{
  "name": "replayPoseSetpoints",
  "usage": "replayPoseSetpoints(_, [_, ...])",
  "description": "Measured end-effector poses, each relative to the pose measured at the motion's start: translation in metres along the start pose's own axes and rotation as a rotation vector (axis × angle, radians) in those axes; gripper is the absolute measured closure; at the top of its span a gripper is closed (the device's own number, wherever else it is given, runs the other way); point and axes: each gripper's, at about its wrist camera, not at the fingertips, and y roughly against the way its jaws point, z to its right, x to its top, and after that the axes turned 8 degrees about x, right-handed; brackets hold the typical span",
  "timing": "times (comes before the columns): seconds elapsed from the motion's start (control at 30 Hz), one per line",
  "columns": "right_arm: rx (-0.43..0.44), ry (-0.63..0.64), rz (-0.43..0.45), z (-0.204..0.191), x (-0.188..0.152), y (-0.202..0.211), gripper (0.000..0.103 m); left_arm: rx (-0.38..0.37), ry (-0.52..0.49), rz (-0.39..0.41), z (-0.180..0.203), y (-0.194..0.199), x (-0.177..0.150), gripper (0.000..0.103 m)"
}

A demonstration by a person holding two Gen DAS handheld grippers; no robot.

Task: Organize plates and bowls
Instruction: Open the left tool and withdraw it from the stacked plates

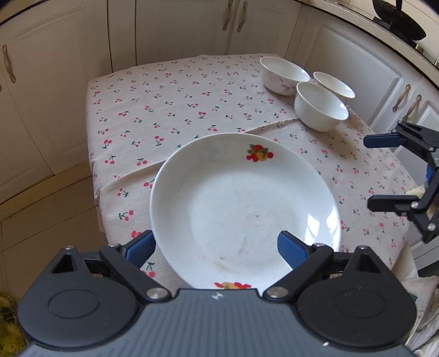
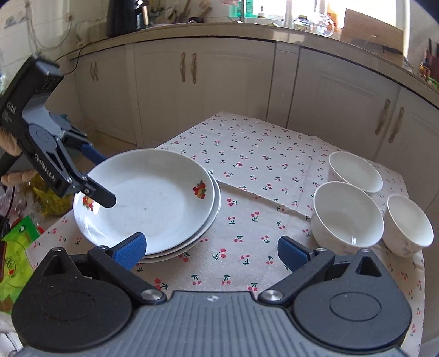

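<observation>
A white plate with fruit prints (image 1: 241, 203) lies on top of another plate, stacked on the cherry-print tablecloth (image 1: 170, 109); the stack also shows in the right wrist view (image 2: 153, 197). My left gripper (image 1: 216, 247) is open, its jaws on either side of the plate's near rim; it also shows in the right wrist view (image 2: 103, 180). Three white bowls (image 1: 319, 109) stand apart at the far right, also in the right wrist view (image 2: 347, 214). My right gripper (image 2: 211, 251) is open and empty above the cloth between plates and bowls.
Cream cabinets (image 2: 205, 90) surround the small table. A counter with a kettle (image 2: 123, 16) and clutter runs behind. Green packaging (image 2: 16, 247) lies left of the table. A dark pan (image 1: 400, 19) sits on the stove at the top right.
</observation>
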Motion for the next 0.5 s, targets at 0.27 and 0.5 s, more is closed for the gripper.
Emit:
replayPoseSetpoints(0.27, [-0.067,-0.121,0.039,0.017,-0.023,0.020,0.000,0.047,-0.032,0.091,0.020,0.027,-0.002,0.007])
replayPoseSetpoints(0.5, [-0.205,-0.095,0.072,0.018,-0.035,0.043,0.000,-0.036,-0.063,0.116,0.064,0.031,-0.004,0.006])
